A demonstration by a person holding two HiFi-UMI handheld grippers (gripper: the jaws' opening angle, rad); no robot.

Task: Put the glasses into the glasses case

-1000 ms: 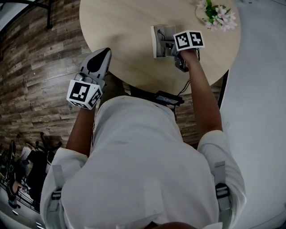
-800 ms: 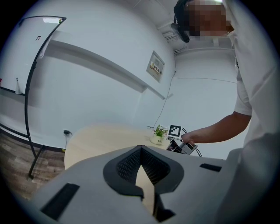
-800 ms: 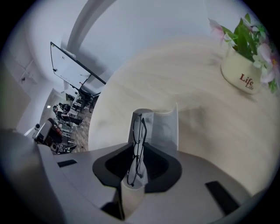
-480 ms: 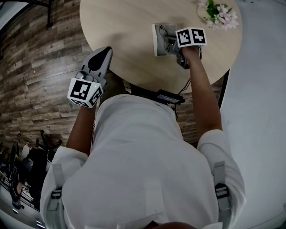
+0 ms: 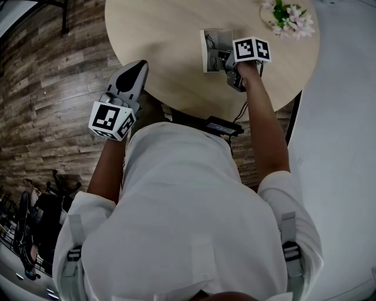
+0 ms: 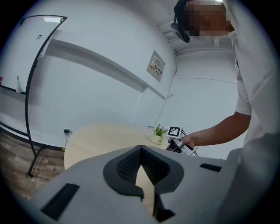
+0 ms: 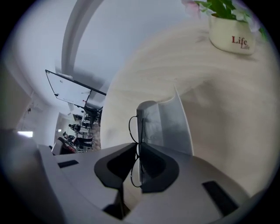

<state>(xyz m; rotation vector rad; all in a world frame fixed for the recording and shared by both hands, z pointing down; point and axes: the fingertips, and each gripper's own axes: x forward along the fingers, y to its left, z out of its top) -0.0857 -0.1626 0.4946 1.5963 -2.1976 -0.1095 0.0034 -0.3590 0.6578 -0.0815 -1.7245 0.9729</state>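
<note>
Right tongs [image 7: 139, 145] pinch the glasses [image 7: 134, 129] at the open case [image 7: 173, 124] on the tabletop [image 5: 158, 47]; left tongs [image 6: 141, 149], pressed together and empty, hover at its edge.

Round table [image 5: 164, 35], potted flowers [image 5: 288, 17], plank floor [image 5: 53, 100].

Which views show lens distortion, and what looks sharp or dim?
Left gripper view: a round black vignette crops the corners. Right gripper view: the white beam bows, yet the thin black wire-rimmed glasses look sharp against the round pale wooden table. Head view: dim, with muted colours.
</note>
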